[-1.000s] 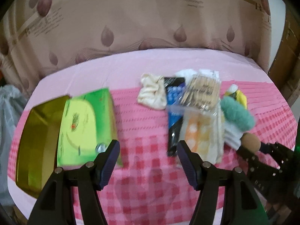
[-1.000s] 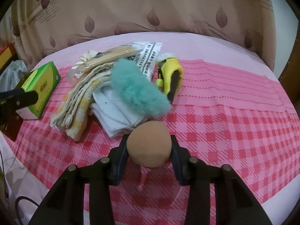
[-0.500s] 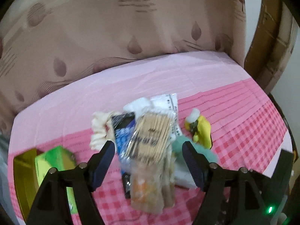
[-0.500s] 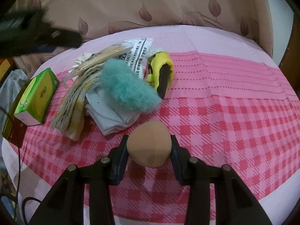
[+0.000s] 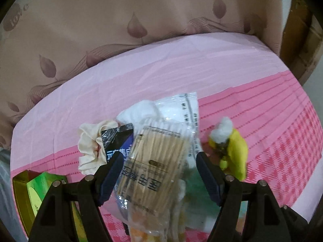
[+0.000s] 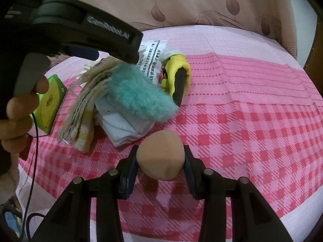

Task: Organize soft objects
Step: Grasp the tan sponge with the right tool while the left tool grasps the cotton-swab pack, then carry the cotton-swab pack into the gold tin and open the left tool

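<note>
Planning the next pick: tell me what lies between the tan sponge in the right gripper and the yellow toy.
Bare pink checked cloth separates the tan sponge from the yellow toy; the teal fluffy piece sits just left of that line, per the right wrist view.

Dim, soft indoor light, faint shadows, slight blur, fisheye bending, dark vignetted corners

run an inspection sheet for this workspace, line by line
surface: pink checked cloth over a table.
job's things: tan sponge in the right gripper; teal fluffy pad on a folded white cloth; striped towels; cream scrunchie.
clutter: cotton swab packet; green box; yellow toy.
grippers: right jaws shut on the sponge; left gripper open above the swab packet.
cables: black cable at the left edge.
surroundings: leaf-patterned curtain behind.
</note>
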{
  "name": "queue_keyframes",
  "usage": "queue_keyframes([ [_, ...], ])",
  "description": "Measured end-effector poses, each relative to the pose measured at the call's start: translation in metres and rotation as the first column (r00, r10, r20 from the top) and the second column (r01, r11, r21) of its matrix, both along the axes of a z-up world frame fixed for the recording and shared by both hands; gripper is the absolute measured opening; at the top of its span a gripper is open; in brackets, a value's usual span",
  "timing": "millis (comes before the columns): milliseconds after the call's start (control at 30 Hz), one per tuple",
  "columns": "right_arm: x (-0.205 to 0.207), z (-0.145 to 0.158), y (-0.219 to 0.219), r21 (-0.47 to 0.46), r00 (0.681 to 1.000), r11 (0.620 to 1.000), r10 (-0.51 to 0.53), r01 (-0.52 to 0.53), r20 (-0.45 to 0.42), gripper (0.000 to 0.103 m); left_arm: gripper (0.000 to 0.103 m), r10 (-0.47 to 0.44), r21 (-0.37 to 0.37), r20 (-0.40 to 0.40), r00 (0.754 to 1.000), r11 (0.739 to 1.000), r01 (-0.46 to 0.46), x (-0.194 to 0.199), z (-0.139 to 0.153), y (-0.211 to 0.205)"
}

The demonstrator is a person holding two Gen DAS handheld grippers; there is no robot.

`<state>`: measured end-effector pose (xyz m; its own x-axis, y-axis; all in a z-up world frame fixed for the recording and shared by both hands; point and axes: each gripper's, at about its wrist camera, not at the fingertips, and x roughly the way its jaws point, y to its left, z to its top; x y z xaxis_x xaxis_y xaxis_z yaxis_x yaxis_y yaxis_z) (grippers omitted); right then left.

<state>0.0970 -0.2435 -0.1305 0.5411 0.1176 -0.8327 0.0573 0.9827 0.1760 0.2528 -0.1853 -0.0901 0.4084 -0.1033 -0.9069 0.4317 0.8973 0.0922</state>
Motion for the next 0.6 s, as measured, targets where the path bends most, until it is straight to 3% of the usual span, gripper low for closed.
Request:
queue_keyframes([
  [100,0.001,0.000,0.002,-0.001,1.000,1.000,0.002,-0.002,0.001,0.038,0.076,0.021,-0.005,-0.007,1.000,1.000,-0.021,0.006,-0.004,0.006],
  [233,0.001,0.000,0.004,0.006,1.000,1.000,0.003,-0.003,0.002,0.038,0.074,0.043,-0.069,-0.034,0.999,0.997,-0.045,0.012,-0.005,0.019],
  [267,0.002,0.000,0.005,0.006,1.000,1.000,0.003,-0.003,0.002,0.038,0.069,0.047,-0.080,-0.035,0.998,0.996,-0.049,0.012,-0.005,0.021],
  [333,0.002,0.000,0.005,0.006,1.000,1.000,0.003,-0.003,0.003,0.038,0.044,0.054,-0.092,-0.056,0.997,0.994,-0.059,0.015,-0.005,0.023],
  [600,0.000,0.009,0.006,-0.002,0.999,1.000,-0.001,0.001,0.035,0.038,0.030,0.081,-0.123,-0.058,0.995,0.988,-0.088,0.012,0.005,0.035],
])
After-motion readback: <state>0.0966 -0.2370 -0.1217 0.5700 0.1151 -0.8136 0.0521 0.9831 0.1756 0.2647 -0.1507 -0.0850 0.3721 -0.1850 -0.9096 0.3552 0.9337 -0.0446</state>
